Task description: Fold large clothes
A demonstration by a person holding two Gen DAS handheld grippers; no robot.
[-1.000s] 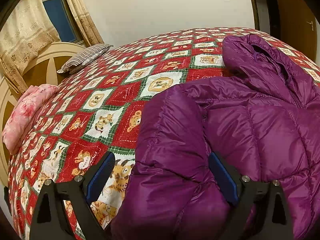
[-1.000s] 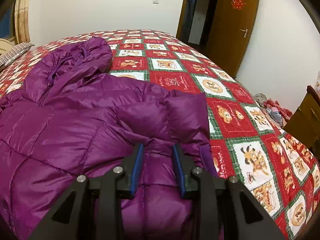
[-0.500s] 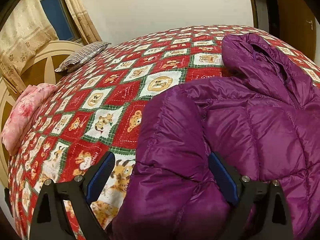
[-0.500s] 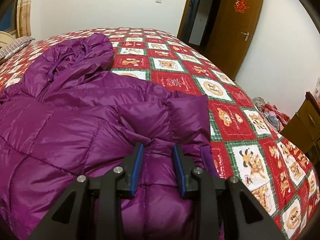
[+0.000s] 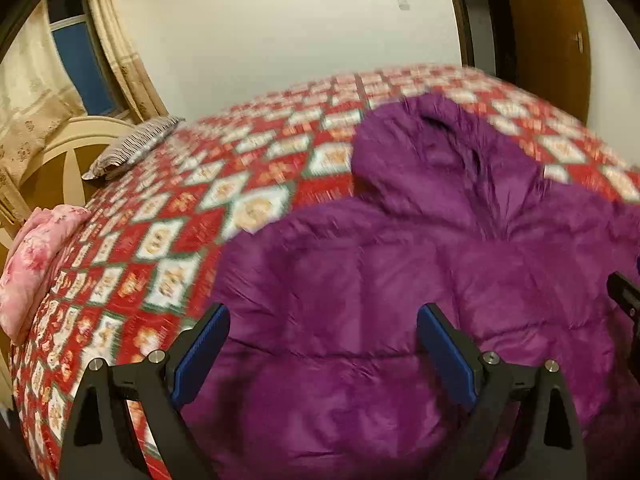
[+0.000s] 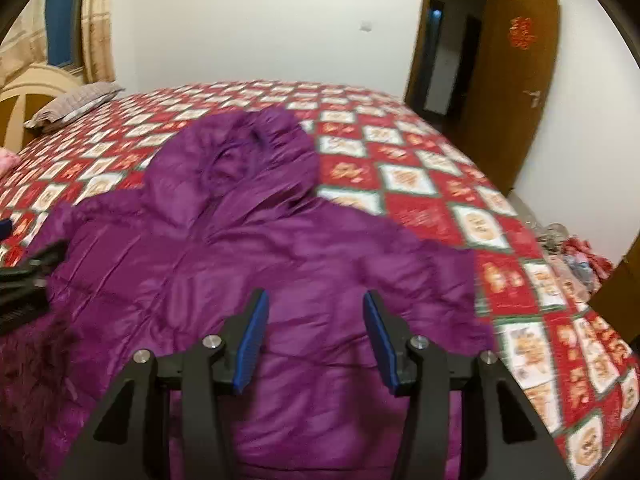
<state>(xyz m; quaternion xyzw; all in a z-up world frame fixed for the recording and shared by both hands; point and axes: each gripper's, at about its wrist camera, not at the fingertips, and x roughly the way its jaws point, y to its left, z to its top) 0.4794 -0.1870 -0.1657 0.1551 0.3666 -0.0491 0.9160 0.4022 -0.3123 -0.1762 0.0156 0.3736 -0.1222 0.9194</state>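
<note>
Now purple puffer jacket (image 6: 304, 248) lies face-up, hood (image 6: 240, 156) flat on bedspread (image 6: 480, 216).

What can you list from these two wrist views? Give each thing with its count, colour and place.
hooded puffer jacket: one, purple, spread on the bedspread, hood away from the cameras
bedspread: one, red, white and green patchwork, covering the bed
pillow: one, grey striped, by the headboard
folded quilt: one, pink floral, at the bed's edge
door: one, brown, open
left gripper: one, black with blue pads, jaws open over the jacket
right gripper: one, same colours, jaws just opened, nothing gripped
</note>
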